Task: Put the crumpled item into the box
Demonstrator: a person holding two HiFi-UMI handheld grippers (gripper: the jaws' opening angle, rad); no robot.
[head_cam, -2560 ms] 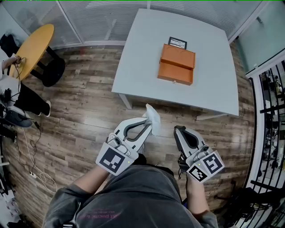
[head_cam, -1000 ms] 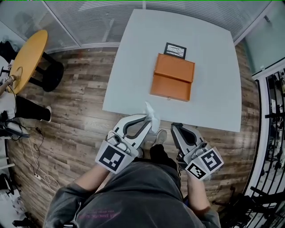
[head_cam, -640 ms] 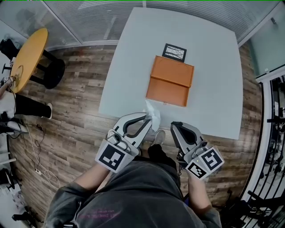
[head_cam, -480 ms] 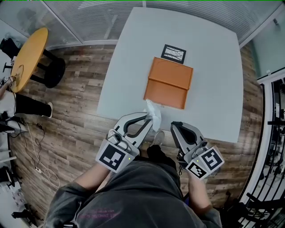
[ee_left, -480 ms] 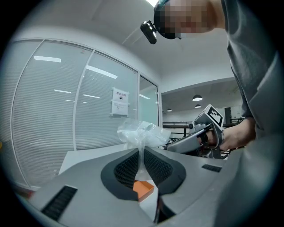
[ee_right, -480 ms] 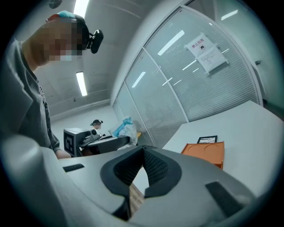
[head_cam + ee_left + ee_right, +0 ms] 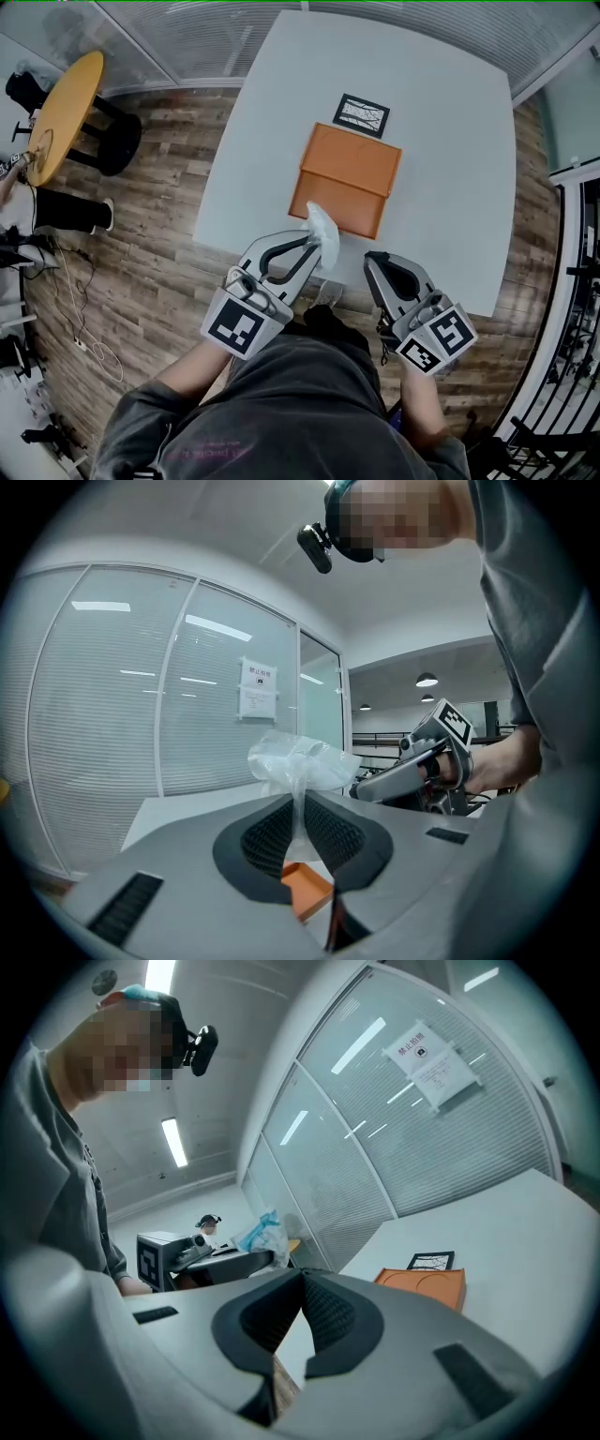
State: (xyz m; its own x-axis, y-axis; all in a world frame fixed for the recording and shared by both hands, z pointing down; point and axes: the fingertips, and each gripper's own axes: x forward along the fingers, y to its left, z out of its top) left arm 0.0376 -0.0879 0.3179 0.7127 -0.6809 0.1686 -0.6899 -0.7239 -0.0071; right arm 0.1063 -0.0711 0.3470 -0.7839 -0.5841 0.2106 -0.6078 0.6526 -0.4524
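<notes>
A crumpled clear plastic bag (image 7: 322, 232) (image 7: 300, 761) sticks up from my left gripper (image 7: 310, 246) (image 7: 298, 803), which is shut on it, just short of the table's near edge. The orange box (image 7: 345, 178) (image 7: 424, 1285) lies closed on the white table (image 7: 450, 141), directly beyond the bag. A corner of the box (image 7: 307, 889) shows under the left jaws. My right gripper (image 7: 373, 261) (image 7: 302, 1277) is shut with nothing in it, held to the right of the left one at the table's near edge. In the right gripper view the bag (image 7: 265, 1232) shows at the left gripper's tip.
A small framed card with black lines (image 7: 362, 114) (image 7: 431, 1261) lies just behind the box. A round yellow table (image 7: 58, 103) stands at far left on the wooden floor (image 7: 159, 225). Glass partitions with blinds (image 7: 187, 37) run behind the table. Black racks (image 7: 581, 309) stand at right.
I have come closer to the table: the box and table have slid toward me in the head view. Both grippers keep the same pose, the left still holding the bag.
</notes>
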